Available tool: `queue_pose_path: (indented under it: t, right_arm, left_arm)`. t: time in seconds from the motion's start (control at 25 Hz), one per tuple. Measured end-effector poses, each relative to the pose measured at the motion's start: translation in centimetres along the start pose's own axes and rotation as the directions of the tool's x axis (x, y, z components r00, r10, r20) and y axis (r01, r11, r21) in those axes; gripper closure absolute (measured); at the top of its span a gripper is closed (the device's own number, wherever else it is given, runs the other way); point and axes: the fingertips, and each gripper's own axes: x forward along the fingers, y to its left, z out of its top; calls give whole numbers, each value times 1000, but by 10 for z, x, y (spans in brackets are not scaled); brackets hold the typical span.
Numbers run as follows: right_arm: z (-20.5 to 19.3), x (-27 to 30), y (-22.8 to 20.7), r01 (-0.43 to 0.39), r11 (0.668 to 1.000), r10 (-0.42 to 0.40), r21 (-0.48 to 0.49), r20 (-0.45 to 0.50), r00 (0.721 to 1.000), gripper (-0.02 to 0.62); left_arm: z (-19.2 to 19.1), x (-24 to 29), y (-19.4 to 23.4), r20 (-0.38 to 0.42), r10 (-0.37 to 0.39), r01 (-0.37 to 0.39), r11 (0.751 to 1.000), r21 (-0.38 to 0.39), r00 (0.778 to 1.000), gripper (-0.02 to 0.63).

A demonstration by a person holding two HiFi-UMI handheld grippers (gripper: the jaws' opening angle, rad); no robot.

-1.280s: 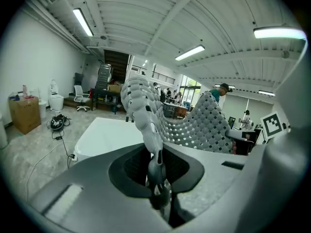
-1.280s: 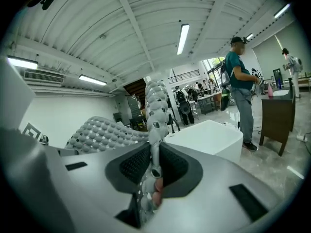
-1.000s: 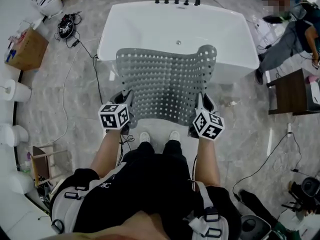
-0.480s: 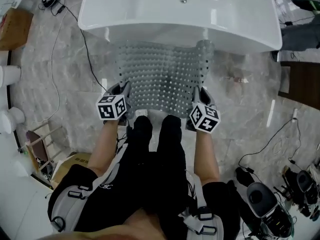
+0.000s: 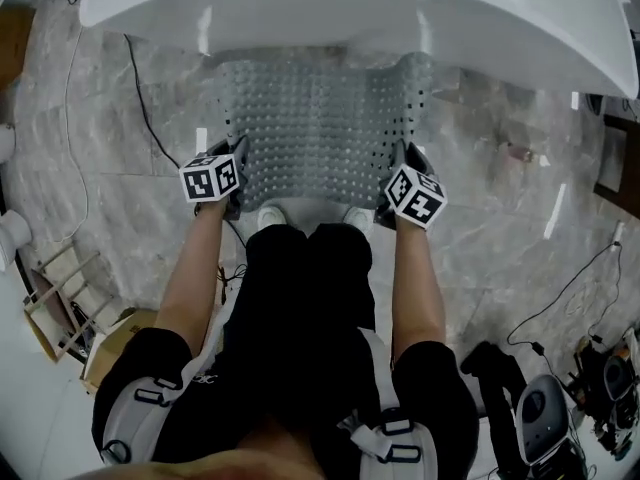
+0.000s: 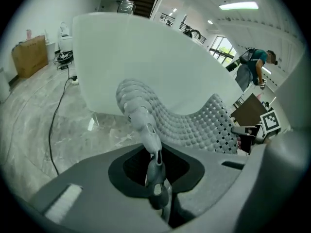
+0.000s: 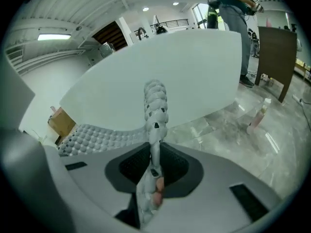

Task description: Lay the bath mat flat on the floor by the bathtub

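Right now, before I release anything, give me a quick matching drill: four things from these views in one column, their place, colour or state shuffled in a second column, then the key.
Things:
1. bath mat
2. bathtub
3. black cable
4. left claw

Places or states:
A. white, across the top of the head view
B. shut on the mat's near left corner
C. grey and studded, in front of the tub
D. thin, trailing off to the mat's left

Pairs: 1-C, 2-A, 3-D, 4-B.
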Motion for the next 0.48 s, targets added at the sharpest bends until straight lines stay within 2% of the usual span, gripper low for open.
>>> queue_pose_path:
  t: [0.12, 0.24, 0.36, 0.48]
  right_arm:
    - [-31, 87, -23, 0, 1000, 0, -4, -15, 1000, 532]
    - [-60, 159, -52, 21, 999, -19, 33, -45, 999, 530]
    - [-85, 213, -76, 38, 996, -32, 77, -82, 996, 526]
    - [-109, 245, -100, 72, 994, -60, 81, -140, 988, 523]
  left_arm:
    - [-19, 79, 38, -16, 1, -1, 1000, -4, 1000, 557]
    - [-34, 150, 65, -36, -11, 10, 1000, -5, 999, 552]
    - [-43, 205, 88, -57, 2, -1, 1000, 12, 998, 548]
    - [-55, 242, 107, -98, 51, -48, 998, 33, 994, 545]
